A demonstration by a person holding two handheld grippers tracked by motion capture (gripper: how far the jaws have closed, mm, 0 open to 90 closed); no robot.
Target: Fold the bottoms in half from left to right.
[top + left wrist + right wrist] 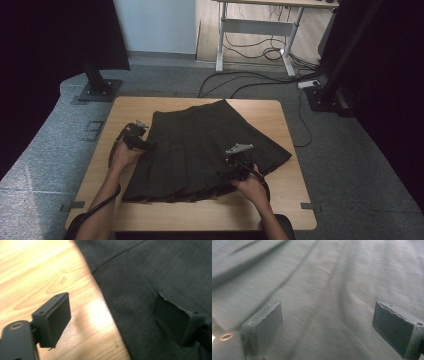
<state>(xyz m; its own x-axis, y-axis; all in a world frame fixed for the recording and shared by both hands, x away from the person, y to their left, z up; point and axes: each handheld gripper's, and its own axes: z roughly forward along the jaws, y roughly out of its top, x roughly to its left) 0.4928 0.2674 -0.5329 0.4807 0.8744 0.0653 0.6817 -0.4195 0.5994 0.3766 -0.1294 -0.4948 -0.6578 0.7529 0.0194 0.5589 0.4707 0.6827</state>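
A dark grey pleated skirt (200, 145) lies flat on the wooden table (285, 200), waistband toward the far side and hem toward me. My left gripper (148, 145) is at the skirt's left edge, near the waistband. In the left gripper view the left gripper (113, 312) is open and straddles that edge, one jaw over bare wood (37, 270) and the other over the cloth (150, 270). My right gripper (231, 165) hovers over the skirt's near right part. Seen up close, the right gripper (327, 317) is open, with pleated cloth (324, 270) beneath and nothing pinched.
Bare wood borders the skirt on every side, widest along the near edge. Beyond the table are grey carpet, a black stand base at the far left (100, 90), another at the far right (325, 97), floor cables (250, 80) and a white desk frame (255, 30).
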